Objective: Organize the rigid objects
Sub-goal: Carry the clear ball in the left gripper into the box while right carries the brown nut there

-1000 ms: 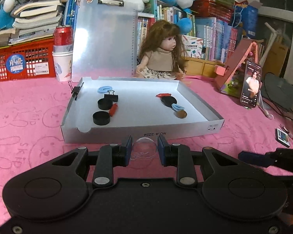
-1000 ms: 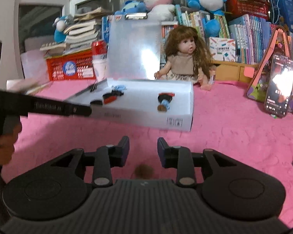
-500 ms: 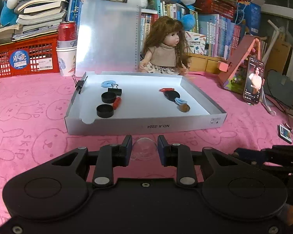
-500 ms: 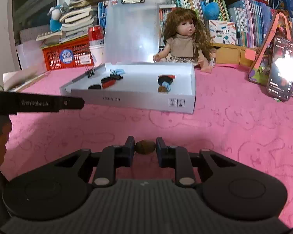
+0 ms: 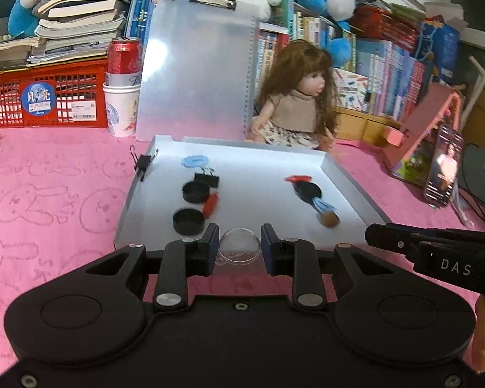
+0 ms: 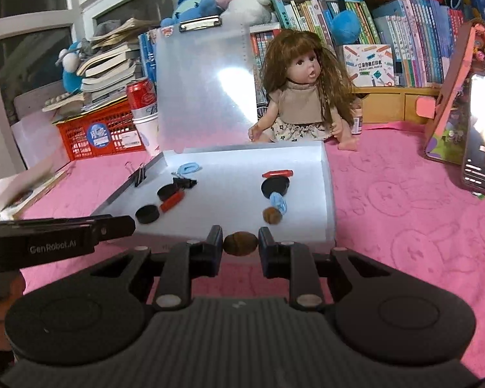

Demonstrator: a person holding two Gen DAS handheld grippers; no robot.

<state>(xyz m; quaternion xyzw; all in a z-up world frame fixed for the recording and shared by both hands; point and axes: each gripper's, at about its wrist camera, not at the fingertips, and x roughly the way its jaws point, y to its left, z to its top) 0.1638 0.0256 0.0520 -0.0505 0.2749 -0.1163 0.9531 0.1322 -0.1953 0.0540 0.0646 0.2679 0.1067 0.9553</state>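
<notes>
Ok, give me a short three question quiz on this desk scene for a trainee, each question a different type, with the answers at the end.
1. True or false: the left claw holds a clear dome-shaped piece.
2. Multiple choice: what does the right claw grip? A) a red can B) a brown walnut-like nut C) a blue paper clip
3. Fill in: in the white tray, a second brown nut lies on the ____ side, seen from the right wrist view.

Key: 1 true; 2 B; 3 right
</notes>
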